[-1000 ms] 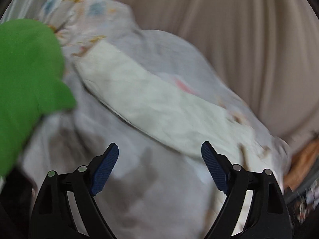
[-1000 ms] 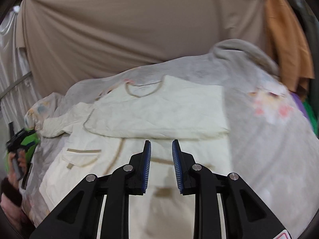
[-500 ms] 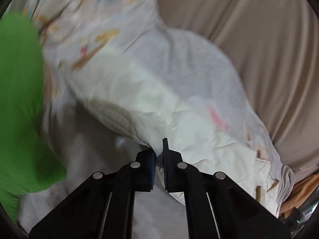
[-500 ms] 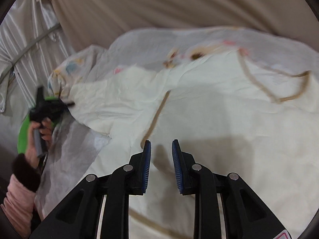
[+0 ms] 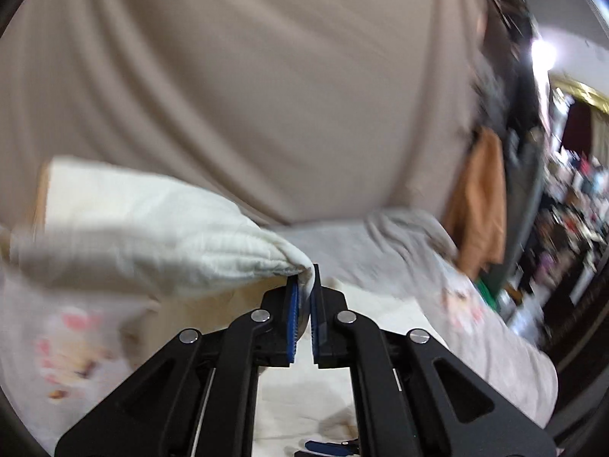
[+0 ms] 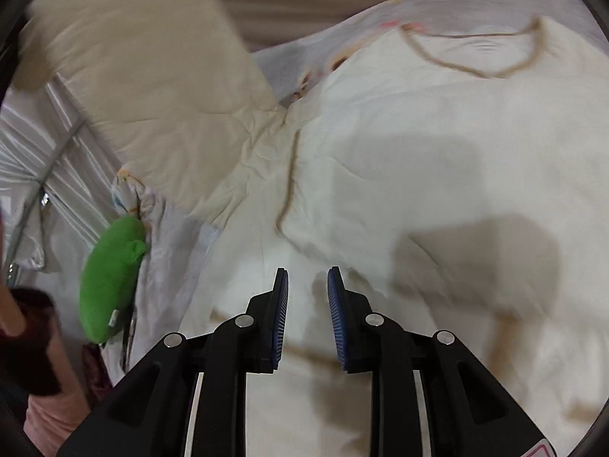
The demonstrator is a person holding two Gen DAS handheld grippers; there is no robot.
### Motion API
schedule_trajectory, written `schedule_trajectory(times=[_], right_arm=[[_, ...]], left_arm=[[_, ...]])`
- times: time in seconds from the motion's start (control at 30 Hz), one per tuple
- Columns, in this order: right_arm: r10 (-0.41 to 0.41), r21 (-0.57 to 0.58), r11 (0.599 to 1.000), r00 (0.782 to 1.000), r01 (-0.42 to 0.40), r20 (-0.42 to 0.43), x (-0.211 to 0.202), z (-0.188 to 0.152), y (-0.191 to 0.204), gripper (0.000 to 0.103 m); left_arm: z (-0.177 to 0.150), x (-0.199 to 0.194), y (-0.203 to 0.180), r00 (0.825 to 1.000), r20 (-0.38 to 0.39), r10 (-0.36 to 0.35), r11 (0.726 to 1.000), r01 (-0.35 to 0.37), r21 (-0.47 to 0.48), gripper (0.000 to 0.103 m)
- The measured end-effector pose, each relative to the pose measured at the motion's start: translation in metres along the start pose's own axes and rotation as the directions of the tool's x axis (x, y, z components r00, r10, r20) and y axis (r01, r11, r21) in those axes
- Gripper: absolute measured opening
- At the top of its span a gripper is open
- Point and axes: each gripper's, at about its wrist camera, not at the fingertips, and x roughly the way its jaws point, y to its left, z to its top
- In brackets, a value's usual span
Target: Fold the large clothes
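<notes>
A large cream garment point(image 6: 418, 152) with tan trim lies spread on the bed, its neckline point(image 6: 475, 61) at the far right. My left gripper point(image 5: 306, 285) is shut on the ribbed cuff end of its sleeve point(image 5: 152, 236) and holds it up in the air. In the right wrist view that raised sleeve point(image 6: 152, 76) stretches up to the upper left. My right gripper point(image 6: 307, 289) hovers low over the garment's body, its jaws a little apart with nothing between them.
A grey printed sheet point(image 5: 437, 266) covers the bed under the garment. A green cushion point(image 6: 110, 278) lies at the bed's left edge beside a person's pink sleeve point(image 6: 49, 411). A beige curtain point(image 5: 266, 76) hangs behind, and an orange cloth point(image 5: 479, 205) hangs at the right.
My left gripper closed on the sleeve's cuff, then swung up and to the right with it. My right gripper moved lower and closer over the garment's body.
</notes>
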Motion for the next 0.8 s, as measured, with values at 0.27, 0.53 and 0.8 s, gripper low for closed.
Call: schedule_trajectory(times=[0.27, 0.53, 0.8], right_arm=[[-0.321, 0.134, 0.944, 0.936, 0.302, 0.146, -0.140, -0.082, -0.090, 0.044], [-0.339, 0.110, 0.940, 0.909, 0.322, 0.243, -0.190, -0.060, -0.103, 0.067], [-0.336, 0.197, 0.936, 0.908, 0.292, 0.250, -0.151, 0.021, -0.142, 0.072]], left_arm=[[-0.156, 0.164, -0.093, 0.906, -0.416, 0.078, 0.987, -0.010, 0.162, 0.037], [-0.161, 0.057, -0.040, 0.960, -0.264, 0.093, 0.991, -0.065, 0.116, 0.088], [-0.186, 0.045, 0.048, 0.818, -0.259, 0.513, 0.845, -0.429, 0.319, 0.087]])
